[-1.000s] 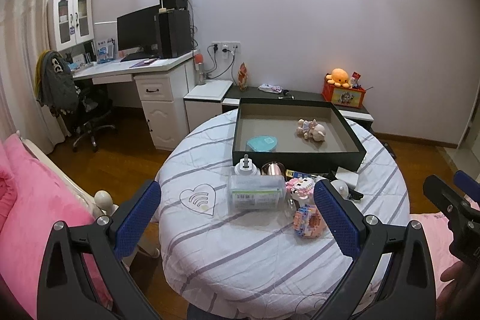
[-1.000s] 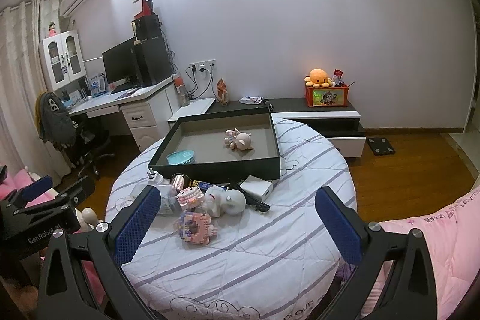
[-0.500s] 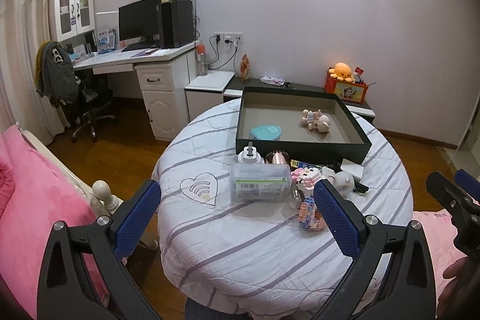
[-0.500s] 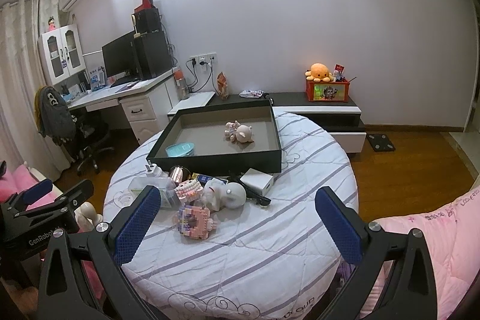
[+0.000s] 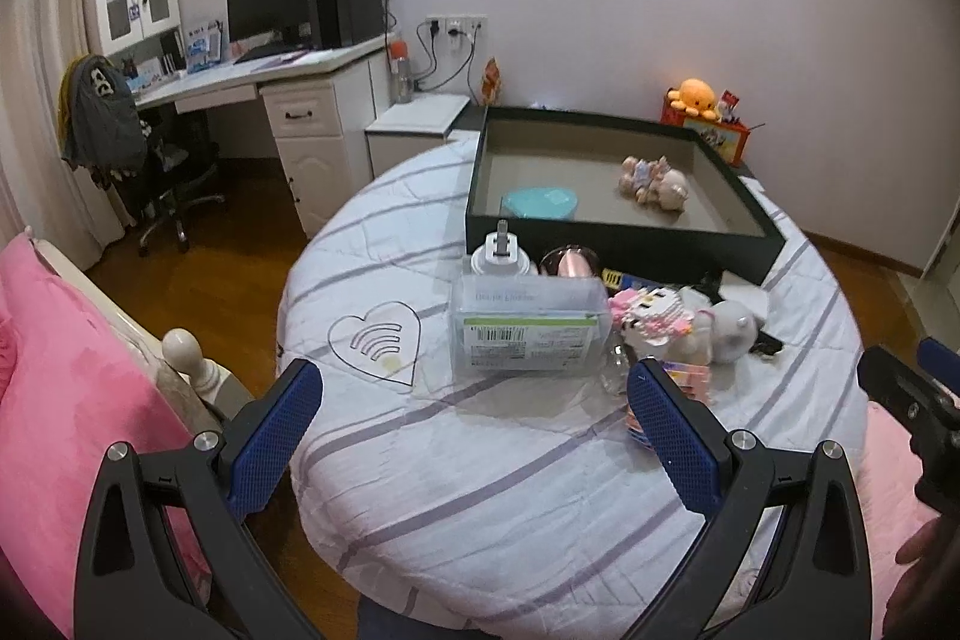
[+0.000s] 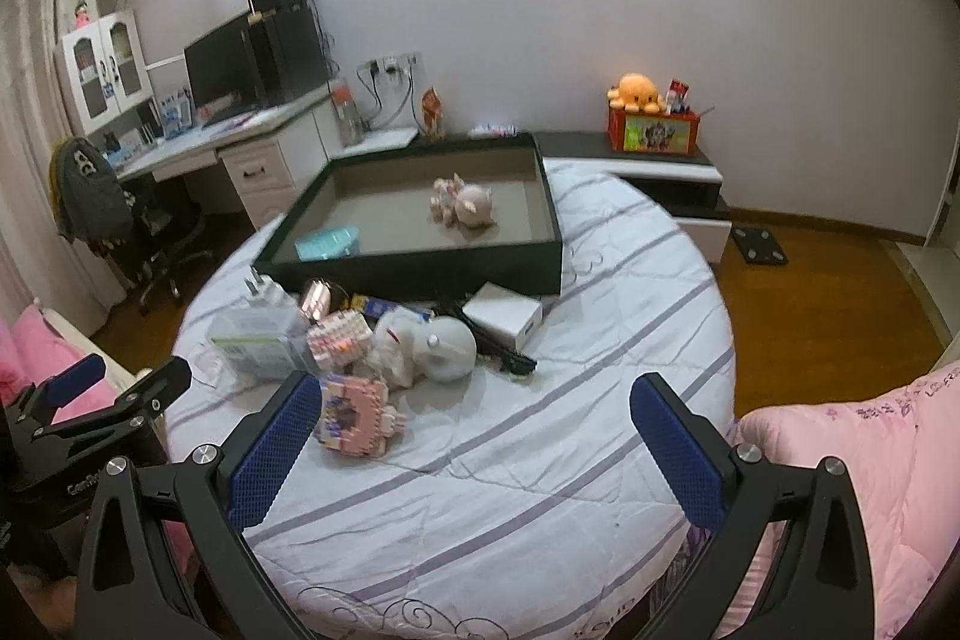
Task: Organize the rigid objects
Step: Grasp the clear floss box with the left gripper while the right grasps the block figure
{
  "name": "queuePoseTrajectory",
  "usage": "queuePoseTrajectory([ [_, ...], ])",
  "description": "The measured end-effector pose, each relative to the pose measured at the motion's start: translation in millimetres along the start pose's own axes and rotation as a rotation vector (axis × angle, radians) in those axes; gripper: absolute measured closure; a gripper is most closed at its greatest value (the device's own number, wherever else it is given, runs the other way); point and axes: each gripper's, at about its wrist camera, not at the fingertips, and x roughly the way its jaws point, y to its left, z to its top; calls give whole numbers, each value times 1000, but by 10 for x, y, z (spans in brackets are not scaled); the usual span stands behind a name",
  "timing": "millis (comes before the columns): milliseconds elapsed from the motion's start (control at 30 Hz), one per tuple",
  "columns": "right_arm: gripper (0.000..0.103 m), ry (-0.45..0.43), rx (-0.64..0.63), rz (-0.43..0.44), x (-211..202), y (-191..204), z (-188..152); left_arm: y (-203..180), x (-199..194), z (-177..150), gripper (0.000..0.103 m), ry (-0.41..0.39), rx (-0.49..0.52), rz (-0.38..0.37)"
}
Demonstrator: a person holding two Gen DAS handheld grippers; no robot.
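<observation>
Round table (image 5: 540, 490), striped cloth: dark tray (image 6: 420, 274) at rear, loose items clustered just before it. Left gripper (image 5: 474, 424) and right gripper (image 6: 474, 427) hover, jaws apart, empty. Pink block toy (image 6: 357, 418) partly hidden by right gripper's finger; clear box (image 5: 528, 334) label unreadable.

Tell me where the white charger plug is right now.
The plug stands at the left end of the clutter in both views, just behind the clear box and in front of the tray, beside the pink cup.
</observation>
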Motion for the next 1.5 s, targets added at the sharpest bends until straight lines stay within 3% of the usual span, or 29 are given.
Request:
queuePoseTrajectory([
  [333,0,124,-18,34,519,84,-140,-100,548,-16,0,72,17,-6],
  [933,0,218,-103,86,922,364,-236,-195,1050,85,0,107,30,-46],
  [1033,0,229,-120,104,978,448,-262,-110,1083,94,10,116,-3,-77],
  [1233,0,241,-123,123,1123,571,-309,-25,1093,88,10,121,-13,-90],
  [1433,7,236,-113,134,1206,586,-300,4,1076,79,10,120,-9,-77],
  [1500,15,239,-116,142,1234,590,-312,9,1073,78,10,120,-10,-77],
])
